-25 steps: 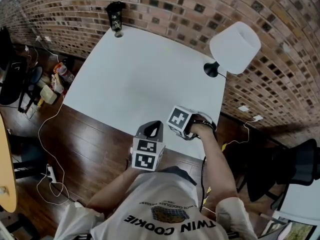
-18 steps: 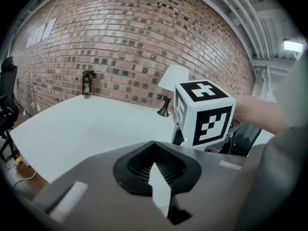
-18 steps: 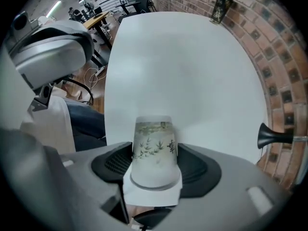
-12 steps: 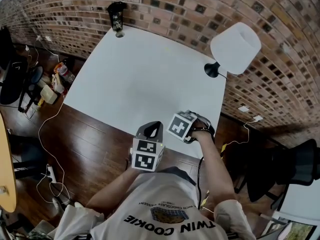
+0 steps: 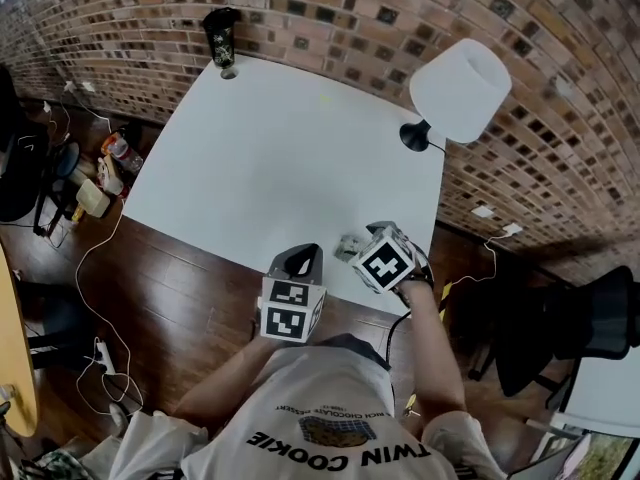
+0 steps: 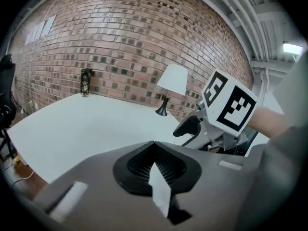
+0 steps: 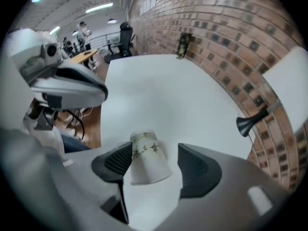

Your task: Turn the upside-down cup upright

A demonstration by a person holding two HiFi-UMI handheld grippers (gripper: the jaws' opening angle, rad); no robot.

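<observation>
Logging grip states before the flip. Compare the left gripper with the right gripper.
The left gripper has its jaws together; the right gripper has its jaws apart. The left gripper holds nothing between its jaws, while the right gripper has the white paper cup with green print between its jaws; I cannot tell if they touch it. Both carry a black-and-white marker cube.

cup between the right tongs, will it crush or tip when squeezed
The cup looks like thin paper, so it is probably light and easy to dent. It stands wide rim down, so likely steady, though a one-sided nudge could slide it.
</observation>
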